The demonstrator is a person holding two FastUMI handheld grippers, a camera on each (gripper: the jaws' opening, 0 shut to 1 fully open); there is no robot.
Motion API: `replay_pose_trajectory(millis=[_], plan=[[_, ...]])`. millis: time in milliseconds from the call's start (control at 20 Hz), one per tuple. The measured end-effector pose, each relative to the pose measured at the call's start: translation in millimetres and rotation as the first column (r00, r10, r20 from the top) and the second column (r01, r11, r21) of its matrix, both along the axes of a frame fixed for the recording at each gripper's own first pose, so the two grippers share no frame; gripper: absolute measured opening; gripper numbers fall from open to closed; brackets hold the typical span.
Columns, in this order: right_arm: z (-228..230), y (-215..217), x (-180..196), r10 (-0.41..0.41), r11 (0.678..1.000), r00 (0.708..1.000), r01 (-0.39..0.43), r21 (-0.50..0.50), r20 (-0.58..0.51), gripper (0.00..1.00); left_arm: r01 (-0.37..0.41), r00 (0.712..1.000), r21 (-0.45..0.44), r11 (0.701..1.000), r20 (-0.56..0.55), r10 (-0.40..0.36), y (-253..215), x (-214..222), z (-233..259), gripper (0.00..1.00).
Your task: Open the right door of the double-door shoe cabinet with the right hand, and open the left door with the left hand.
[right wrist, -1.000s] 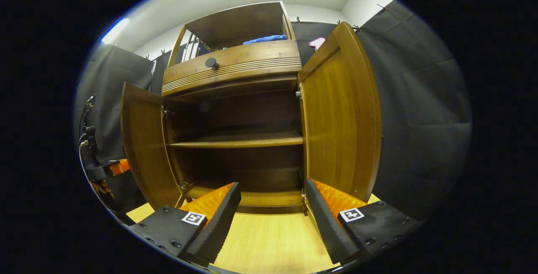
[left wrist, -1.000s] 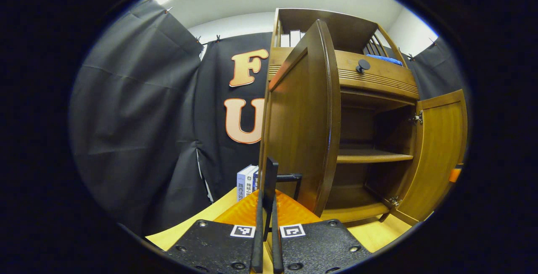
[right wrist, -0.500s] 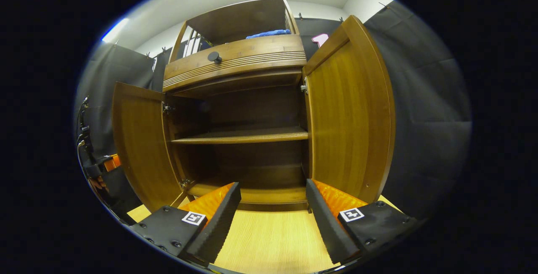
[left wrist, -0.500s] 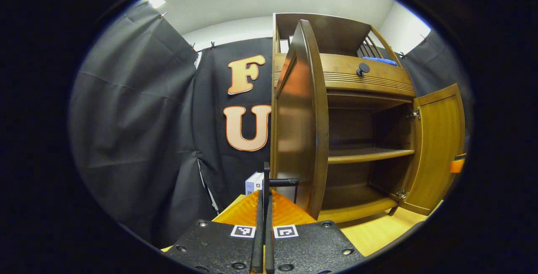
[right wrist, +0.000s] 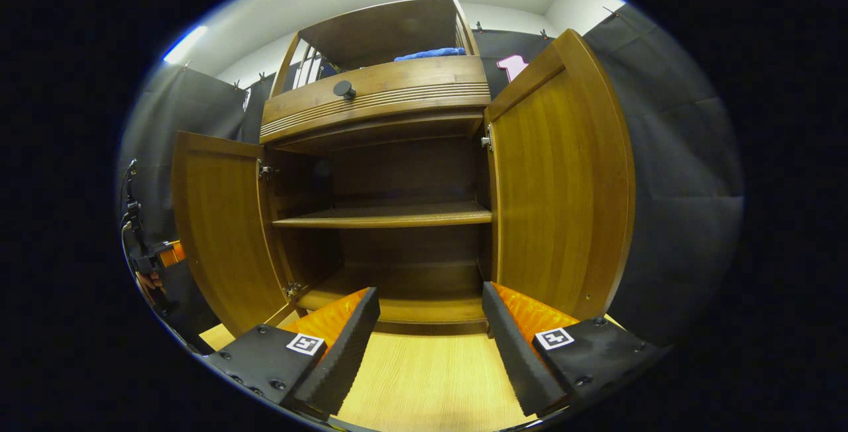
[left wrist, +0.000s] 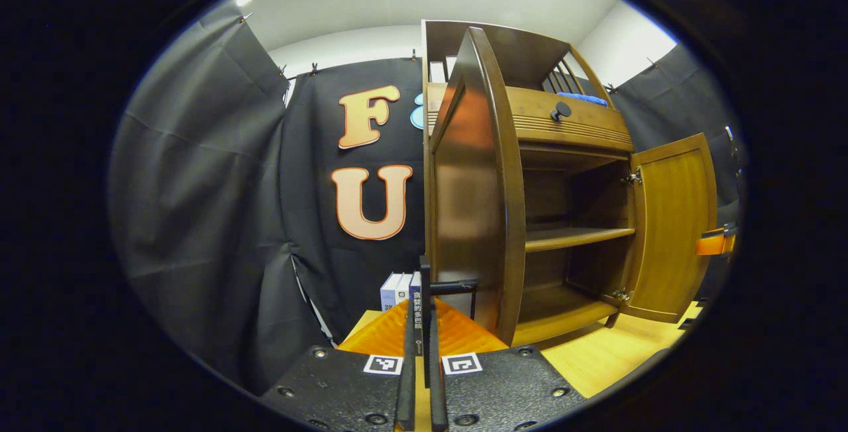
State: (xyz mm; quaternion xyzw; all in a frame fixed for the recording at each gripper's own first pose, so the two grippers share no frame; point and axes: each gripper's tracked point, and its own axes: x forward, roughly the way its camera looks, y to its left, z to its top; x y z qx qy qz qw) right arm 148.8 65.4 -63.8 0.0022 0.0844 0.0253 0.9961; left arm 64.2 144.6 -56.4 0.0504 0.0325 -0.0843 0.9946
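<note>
Left door (left wrist: 474, 193) judged rigid, light on its hinges, best taken at the slim dark handle (left wrist: 450, 284) by its free edge; seen edge-on, glossy brown wood, swung well out from the shoe cabinet (right wrist: 391, 173) standing on the pale wooden surface (right wrist: 430, 385). Right door (right wrist: 560, 187) likewise wide open, warm grained inner face, shelf (right wrist: 387, 215) bare between the two. Left gripper (left wrist: 419, 326) jaws clenched on the handle's thin upright bar; right gripper (right wrist: 430, 326) jaws released and spread, apart from the right door.
</note>
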Motion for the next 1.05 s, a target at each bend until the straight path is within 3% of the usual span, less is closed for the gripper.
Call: replay_pose_trajectory(millis=[150,400,600,650,750,800,850,900,1050], plan=[[-0.6,1.7,0.0,0.003,1.000,1.000,-0.003,0.002,-0.001,0.94,0.013,0.999,-0.053,0.999,-0.051,-0.015,4.0,-1.8,-13.6,0.08],[-6.0,-2.1,-0.4,-0.011,1.000,1.000,0.011,0.006,-0.016,0.94,-0.028,0.998,-0.050,0.998,-0.050,0.026,9.5,-33.3,-14.5,0.07],[-9.2,-3.1,3.5,-0.006,1.000,1.000,0.006,0.013,-0.027,0.94,-0.062,0.998,-0.045,0.997,-0.033,0.061,15.9,-54.9,0.9,0.03],[-7.5,-3.9,6.0,-0.005,1.000,1.000,0.006,0.010,-0.022,1.00,-0.070,0.997,-0.047,0.996,-0.026,0.068,15.9,-60.3,7.7,0.02],[-2.5,-7.1,9.9,-0.007,1.000,1.000,0.007,0.005,-0.012,1.00,-0.082,0.997,-0.037,0.996,0.000,0.082,11.7,-68.6,25.0,0.00],[0.2,-8.1,11.6,-0.007,1.000,1.000,0.007,0.004,-0.007,0.94,-0.077,0.997,-0.035,0.996,0.019,0.077,4.8,-73.0,35.6,0.00],[2.0,-9.6,13.5,-0.007,1.000,1.000,0.007,0.003,-0.002,0.94,-0.065,0.997,-0.037,0.997,0.033,0.066,-5.2,-75.0,45.1,0.00],[3.1,-10.9,15.1,-0.007,1.000,1.000,0.007,0.000,-0.002,1.00,-0.047,0.998,-0.041,0.998,0.044,0.049,-16.5,-76.5,53.2,0.03],[4.8,-12.7,16.3,-0.004,1.000,1.000,0.004,0.000,0.002,1.00,0.016,0.997,-0.056,0.998,0.070,-0.012,-53.1,-78.7,69.2,0.00]])
